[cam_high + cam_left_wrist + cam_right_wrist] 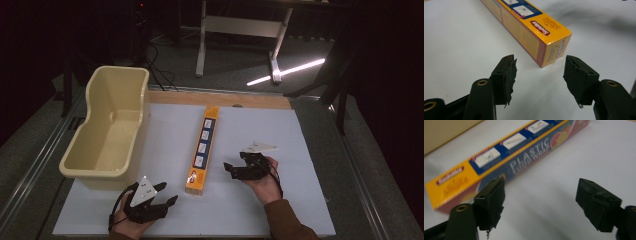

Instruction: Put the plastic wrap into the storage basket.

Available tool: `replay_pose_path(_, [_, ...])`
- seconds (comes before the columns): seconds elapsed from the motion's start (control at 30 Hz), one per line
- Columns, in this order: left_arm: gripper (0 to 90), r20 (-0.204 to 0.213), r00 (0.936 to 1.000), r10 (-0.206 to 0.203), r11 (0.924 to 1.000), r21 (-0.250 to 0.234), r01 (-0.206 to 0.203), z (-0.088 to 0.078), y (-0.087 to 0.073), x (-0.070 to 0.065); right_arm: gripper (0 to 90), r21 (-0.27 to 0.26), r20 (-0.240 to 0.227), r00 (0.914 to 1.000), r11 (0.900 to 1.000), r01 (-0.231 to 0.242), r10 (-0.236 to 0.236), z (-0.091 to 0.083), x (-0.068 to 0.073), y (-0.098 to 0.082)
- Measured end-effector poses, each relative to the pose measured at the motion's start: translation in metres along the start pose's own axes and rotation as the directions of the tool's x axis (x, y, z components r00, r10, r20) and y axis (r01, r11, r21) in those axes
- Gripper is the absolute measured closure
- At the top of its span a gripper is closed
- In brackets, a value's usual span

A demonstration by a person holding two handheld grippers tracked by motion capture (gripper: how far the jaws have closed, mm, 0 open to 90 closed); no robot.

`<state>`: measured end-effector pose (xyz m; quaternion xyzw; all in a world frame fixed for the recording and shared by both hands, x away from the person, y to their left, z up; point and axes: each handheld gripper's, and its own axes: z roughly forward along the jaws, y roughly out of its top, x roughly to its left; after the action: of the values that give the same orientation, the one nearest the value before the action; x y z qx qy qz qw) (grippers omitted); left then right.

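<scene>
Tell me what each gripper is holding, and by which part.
Nothing is held. The left gripper and right gripper are both open, either side of the plastic wrap box, apart from it.

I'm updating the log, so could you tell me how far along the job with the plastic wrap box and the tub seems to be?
Nothing looks done: the plastic wrap box lies flat on the white table, and the cream tub holds nothing. Left gripper and right gripper sit open beside the box. Presumably grasping and moving remain.

The plastic wrap box (pixel 506 162) runs off the frame's top in both gripper views; its small side print (pixel 552 52) blurs, unreadable.
</scene>
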<state>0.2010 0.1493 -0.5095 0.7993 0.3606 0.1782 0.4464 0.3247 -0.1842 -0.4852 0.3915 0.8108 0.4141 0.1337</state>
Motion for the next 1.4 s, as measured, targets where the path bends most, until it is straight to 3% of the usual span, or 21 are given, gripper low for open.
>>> replay_pose_path(0.27, [37.8, -0.024, 0.9996, -0.016, 0.9998, -0.010, 0.016, 0.003, 0.001, -0.001, 11.6, 0.040, 0.002, 0.9995, 0.999, -0.030, 0.030, 0.032, 0.009, 0.027])
replay_pose_path(0.47, [32.3, -0.032, 0.9990, -0.031, 0.9994, -0.019, 0.030, 0.002, 0.002, -0.001, 10.3, 0.076, -0.011, 0.9992, 0.996, -0.038, 0.039, 0.056, 0.018, 0.053])
replay_pose_path(0.6, [32.2, -0.026, 0.9994, -0.025, 0.9996, -0.014, 0.025, 0.003, 0.002, -0.002, 9.6, 0.119, 0.015, 0.9992, 0.992, -0.040, 0.038, 0.076, 0.023, 0.068])
replay_pose_path(0.73, [32.3, -0.024, 0.9995, -0.019, 0.9996, -0.019, 0.019, 0.003, 0.003, -0.004, 8.6, 0.160, 0.048, 0.9956, 0.983, -0.087, 0.080, 0.097, 0.030, 0.077])
replay_pose_path(0.83, [32.3, -0.025, 0.9995, -0.019, 0.9996, -0.019, 0.019, 0.003, 0.003, -0.004, 8.2, 0.189, 0.106, 0.9876, 0.973, -0.135, 0.116, 0.111, 0.035, 0.081])
replay_pose_path(0.9, [32.4, -0.025, 0.9995, -0.020, 0.9996, -0.020, 0.019, 0.003, 0.002, -0.004, 8.2, 0.210, 0.167, 0.9785, 0.965, -0.155, 0.120, 0.118, 0.037, 0.082])
replay_pose_path(0.97, [32.4, -0.025, 0.9995, -0.019, 0.9996, -0.020, 0.019, 0.002, 0.002, -0.004, 8.2, 0.237, 0.199, 0.9724, 0.957, -0.169, 0.123, 0.125, 0.038, 0.081])
replay_pose_path(1.1, [32.4, -0.022, 0.9996, -0.017, 0.9997, -0.018, 0.017, 0.003, 0.002, -0.005, 7.9, 0.262, 0.208, 0.9692, 0.947, -0.186, 0.133, 0.131, 0.038, 0.080])
replay_pose_path(1.4, [32.6, -0.022, 0.9997, -0.007, 0.9999, -0.012, 0.007, 0.005, 0.002, -0.008, 9.5, 0.325, 0.173, 0.9772, 0.930, -0.174, 0.123, 0.127, 0.030, 0.084])
